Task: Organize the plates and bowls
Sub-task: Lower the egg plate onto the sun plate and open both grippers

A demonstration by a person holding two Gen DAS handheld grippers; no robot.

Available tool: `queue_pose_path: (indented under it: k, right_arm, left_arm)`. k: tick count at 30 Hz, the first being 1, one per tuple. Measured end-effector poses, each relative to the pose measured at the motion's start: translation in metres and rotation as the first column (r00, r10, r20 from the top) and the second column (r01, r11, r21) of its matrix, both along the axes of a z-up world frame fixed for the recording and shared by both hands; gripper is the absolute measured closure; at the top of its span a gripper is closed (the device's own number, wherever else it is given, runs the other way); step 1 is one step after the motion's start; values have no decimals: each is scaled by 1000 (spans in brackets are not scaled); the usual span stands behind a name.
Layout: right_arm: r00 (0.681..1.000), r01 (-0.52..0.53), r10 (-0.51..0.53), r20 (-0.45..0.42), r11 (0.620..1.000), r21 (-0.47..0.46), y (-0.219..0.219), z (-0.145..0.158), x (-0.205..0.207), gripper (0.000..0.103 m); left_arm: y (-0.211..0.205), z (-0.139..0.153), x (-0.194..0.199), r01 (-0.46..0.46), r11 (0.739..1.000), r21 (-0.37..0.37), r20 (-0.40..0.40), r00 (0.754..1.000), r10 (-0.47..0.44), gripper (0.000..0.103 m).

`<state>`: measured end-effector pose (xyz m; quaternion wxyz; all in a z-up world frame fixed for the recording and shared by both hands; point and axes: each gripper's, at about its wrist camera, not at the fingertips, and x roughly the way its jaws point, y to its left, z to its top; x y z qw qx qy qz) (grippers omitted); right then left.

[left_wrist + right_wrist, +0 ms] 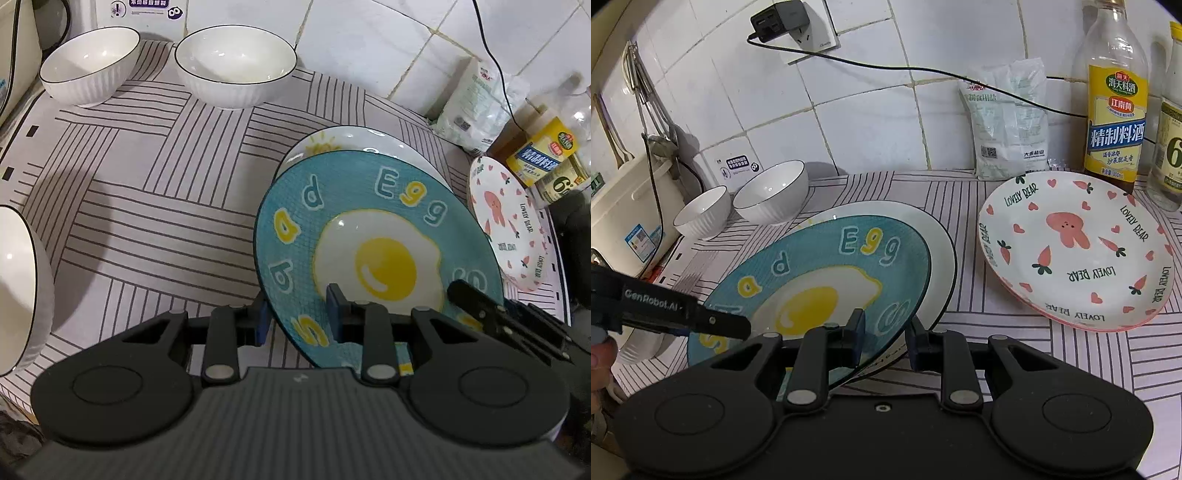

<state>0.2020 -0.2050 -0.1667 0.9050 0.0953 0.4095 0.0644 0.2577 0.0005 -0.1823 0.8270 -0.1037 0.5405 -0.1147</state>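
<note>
A blue fried-egg plate (369,229) (827,273) is held tilted above a white plate (354,142) (942,243) lying on the striped mat. My left gripper (297,319) has its fingers on either side of the blue plate's near rim, shut on it. My right gripper (884,339) also straddles the blue plate's rim and grips it. A pink "Lovely Bear" plate (509,221) (1075,247) lies to the right. Two white bowls (236,62) (90,64) stand at the back; they also show in the right wrist view (772,192) (703,212).
A third white bowl (22,291) sits at the left edge. A rice cooker (628,218) stands at the far left. Sauce bottles (1115,96) and a white bag (1008,122) stand against the tiled wall at the right. A black cable (886,68) runs along the wall.
</note>
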Motion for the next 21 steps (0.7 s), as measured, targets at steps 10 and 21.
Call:
queue_pose_path:
  k: [10, 21]
  right_arm:
    - [999, 28, -32, -42, 994, -107, 11, 3, 5, 73]
    - [995, 67, -85, -50, 954, -293, 35, -5, 11, 58]
  left_arm:
    - [-8, -4, 10, 29, 999, 15, -19, 999, -28, 74]
    - [-20, -4, 12, 31, 997, 68, -12, 999, -30, 73]
